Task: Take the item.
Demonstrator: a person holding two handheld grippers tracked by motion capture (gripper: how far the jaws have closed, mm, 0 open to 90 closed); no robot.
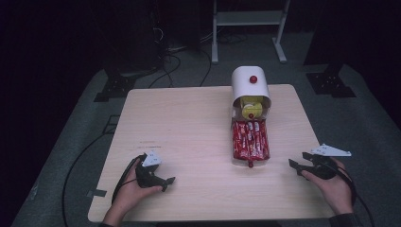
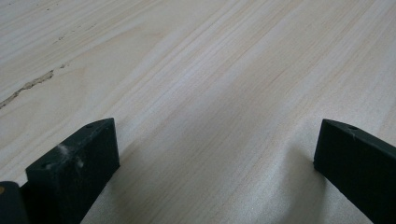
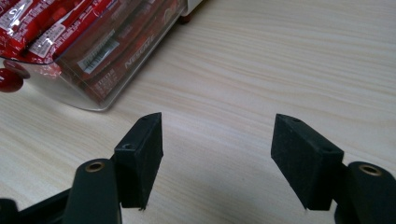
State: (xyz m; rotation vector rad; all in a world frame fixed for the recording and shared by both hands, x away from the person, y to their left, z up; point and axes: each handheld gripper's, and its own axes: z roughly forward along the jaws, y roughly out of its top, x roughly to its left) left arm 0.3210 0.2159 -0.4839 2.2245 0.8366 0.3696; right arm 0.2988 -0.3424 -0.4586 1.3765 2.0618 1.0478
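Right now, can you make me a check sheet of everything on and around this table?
Surface: pale wood table, with a scuff mark.
Job's things: white box with red knob, its clear drawer pulled out, full of red packets; yellow item inside.
Clutter: nothing seen.
Grippers: left claw open, empty, low over the table; right claw open, empty, beside the drawer.
Cables: black cables on the floor.
Surroundings: grey floor, white stand, dark room.
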